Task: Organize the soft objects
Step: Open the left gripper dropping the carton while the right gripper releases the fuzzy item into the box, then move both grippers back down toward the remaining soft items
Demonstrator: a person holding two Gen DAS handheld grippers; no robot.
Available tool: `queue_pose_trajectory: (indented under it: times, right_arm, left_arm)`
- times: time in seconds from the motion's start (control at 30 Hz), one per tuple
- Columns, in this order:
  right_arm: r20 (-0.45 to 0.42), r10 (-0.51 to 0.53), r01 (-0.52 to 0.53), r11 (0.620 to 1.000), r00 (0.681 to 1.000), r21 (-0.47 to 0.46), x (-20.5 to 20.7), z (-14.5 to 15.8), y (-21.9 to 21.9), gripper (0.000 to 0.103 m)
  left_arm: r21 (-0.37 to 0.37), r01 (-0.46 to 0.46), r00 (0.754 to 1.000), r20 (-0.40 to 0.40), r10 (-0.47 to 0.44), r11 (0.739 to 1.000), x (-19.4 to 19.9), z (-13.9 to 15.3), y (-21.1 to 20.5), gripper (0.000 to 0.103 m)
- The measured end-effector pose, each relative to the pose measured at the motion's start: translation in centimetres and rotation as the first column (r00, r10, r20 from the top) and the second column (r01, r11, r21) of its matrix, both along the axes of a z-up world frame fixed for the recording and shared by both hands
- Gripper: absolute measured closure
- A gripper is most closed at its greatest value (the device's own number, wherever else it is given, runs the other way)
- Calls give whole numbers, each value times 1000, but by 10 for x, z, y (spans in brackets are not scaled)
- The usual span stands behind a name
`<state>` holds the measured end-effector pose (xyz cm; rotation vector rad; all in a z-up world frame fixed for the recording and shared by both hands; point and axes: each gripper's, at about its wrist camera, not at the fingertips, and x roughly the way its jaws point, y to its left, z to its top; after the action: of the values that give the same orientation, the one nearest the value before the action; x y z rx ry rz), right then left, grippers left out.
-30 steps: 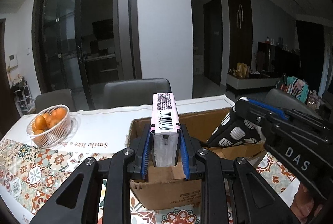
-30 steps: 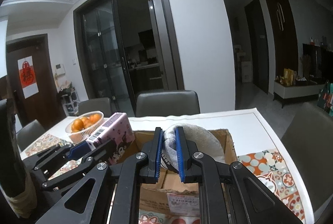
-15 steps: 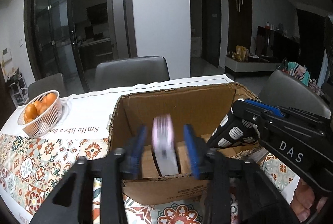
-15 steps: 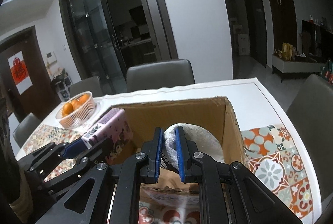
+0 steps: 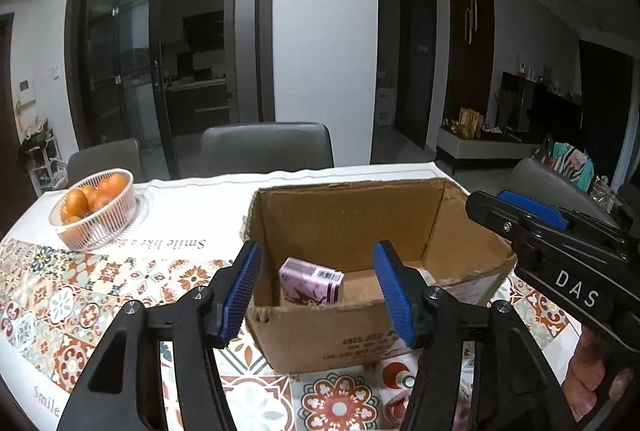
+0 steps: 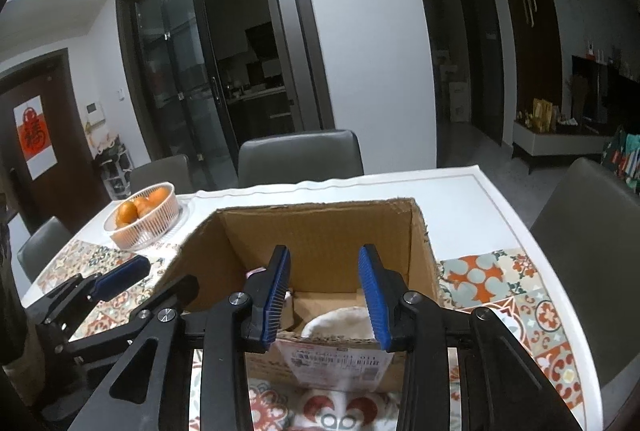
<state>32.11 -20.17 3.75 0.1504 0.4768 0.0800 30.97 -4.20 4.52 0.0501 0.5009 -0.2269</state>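
Note:
An open cardboard box (image 5: pixel 340 335) stands on the patterned table; it also shows in the right wrist view (image 6: pixel 420 247). A pink tissue pack (image 5: pixel 311 281) lies on the box floor at the left. A white soft bundle (image 6: pixel 340 323) lies in the box at the near right. My left gripper (image 5: pixel 316 287) is open and empty above the box's near wall. My right gripper (image 6: pixel 324 295) is open and empty above the near wall too. The right gripper's body (image 5: pixel 560 255) shows at the right of the left wrist view.
A white basket of oranges (image 5: pixel 94 203) stands at the far left of the table, also in the right wrist view (image 6: pixel 144 215). Grey chairs (image 5: pixel 266 147) stand behind the table, and one (image 6: pixel 592 231) at its right edge.
Both grippers opened. The tissue pack dropped from the left gripper into the box, and the soft bundle dropped from the right gripper into the box.

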Motion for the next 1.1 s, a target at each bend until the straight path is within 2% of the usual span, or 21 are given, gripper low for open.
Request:
queue_pose_trajectory:
  times: [0.2,0.5,0.83,1.03,1.1]
  right_arm:
    - [39,10,-9,1000,999,-11,-29,17,3,65]
    - [60,18,-18,1000,998,3,-67,28,1,65]
    - [63,24,-26,1000,998,17,-107,27,-1,65]
    - [52,33,-34,999,998,17,-127,21,0,65]
    - [50,35,-36,999,998,11,-134,19,0,65]
  left_arm:
    - [1,-12,999,48,12,1000,-32,18,3,42]
    - [-8,-27,997,71,28,1000,-68,30,8,40]
    - [-21,-57,996,61,58,998,-115,28,9,34]
    - [-19,-71,996,56,72,997,-139,22,11,27]
    - [-20,-69,996,55,70,997,-147,21,10,22]
